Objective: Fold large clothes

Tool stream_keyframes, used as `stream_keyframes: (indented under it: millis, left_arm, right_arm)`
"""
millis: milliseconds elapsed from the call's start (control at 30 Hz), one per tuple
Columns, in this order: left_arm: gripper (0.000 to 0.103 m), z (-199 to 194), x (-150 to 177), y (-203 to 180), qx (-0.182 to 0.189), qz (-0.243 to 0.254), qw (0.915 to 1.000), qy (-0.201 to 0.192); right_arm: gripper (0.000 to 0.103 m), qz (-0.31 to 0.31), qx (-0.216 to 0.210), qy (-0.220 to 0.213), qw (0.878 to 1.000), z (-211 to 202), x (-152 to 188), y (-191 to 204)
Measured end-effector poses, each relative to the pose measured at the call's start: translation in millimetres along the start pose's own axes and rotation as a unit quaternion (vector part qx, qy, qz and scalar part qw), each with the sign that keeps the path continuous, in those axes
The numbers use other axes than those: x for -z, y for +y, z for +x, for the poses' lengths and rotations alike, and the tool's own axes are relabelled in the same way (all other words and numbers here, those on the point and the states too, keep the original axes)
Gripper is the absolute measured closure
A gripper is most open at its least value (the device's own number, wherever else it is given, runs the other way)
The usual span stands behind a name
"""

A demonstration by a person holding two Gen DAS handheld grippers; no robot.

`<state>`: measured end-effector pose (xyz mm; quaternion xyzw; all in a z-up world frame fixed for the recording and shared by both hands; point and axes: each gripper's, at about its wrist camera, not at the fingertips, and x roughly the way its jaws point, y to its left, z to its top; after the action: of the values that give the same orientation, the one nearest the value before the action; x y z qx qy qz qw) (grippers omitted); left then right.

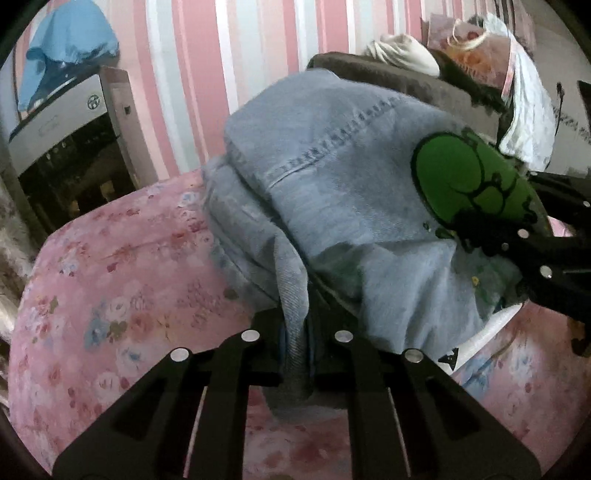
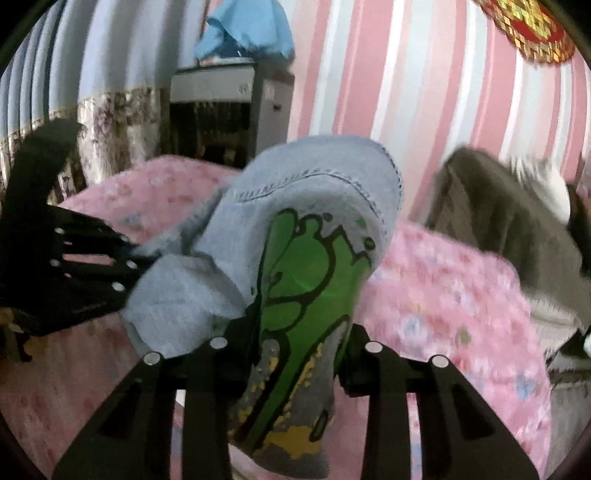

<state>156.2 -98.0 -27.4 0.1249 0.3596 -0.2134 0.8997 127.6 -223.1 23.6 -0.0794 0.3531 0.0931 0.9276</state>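
You are holding a pale blue denim garment (image 1: pixel 351 192) with a bright green cartoon print (image 2: pixel 306 280), lifted and bunched above a bed between your two tools. It looks thick and fairly heavy, soft enough to drape yet stiff at its stitched seams, so it will likely hold a crease but sag if gripped at one point only; the seamed edges look like the surest places to take hold. Your left gripper (image 1: pixel 295 347) is pinched on a fold of plain denim, and your right gripper (image 2: pixel 295 350) is clamped on the printed part (both seem firm). Below lies a pink floral bedspread (image 1: pixel 122 280), soft and cushioned. A dark grey garment (image 2: pixel 495 206) lies further back on the bed. Behind stand a pink and white striped wall (image 1: pixel 192 55) and a grey cabinet (image 2: pixel 229 107) with a blue cloth (image 2: pixel 243 26) on top.
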Motion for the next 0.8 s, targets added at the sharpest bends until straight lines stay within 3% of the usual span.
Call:
stream_keyframes:
  millis: [133, 367, 433, 533, 800]
  left_arm:
    - [0.085, 8.2, 7.0, -3.2, -0.017, -0.011, 0.9996, 0.018]
    - [0.081, 9.3, 11.5, -8.7, -0.037, -0.009, 0.9991, 0.018]
    - [0.079, 9.8, 13.4, -8.4, -0.040, -0.011, 0.9990, 0.017]
    - [0.077, 10.9, 15.0, -7.7, -0.041, -0.014, 0.9989, 0.017]
    - [0.078, 9.2, 18.7, -10.9, -0.047, -0.011, 0.9987, 0.017]
  right_arm:
    - [0.063, 0.065, -0.033, 0.032, 0.997, 16.0, 15.2, -22.4]
    - [0.053, 0.092, -0.056, 0.051, 0.993, 17.1, 24.8, -31.4]
    - [0.044, 0.092, -0.057, 0.050, 0.993, 15.7, 28.0, -31.9]
    - [0.028, 0.072, -0.023, 0.030, 0.997, 3.9, 31.3, -33.5]
    - [0.027, 0.089, 0.022, -0.022, 0.996, -20.5, 28.2, -47.7]
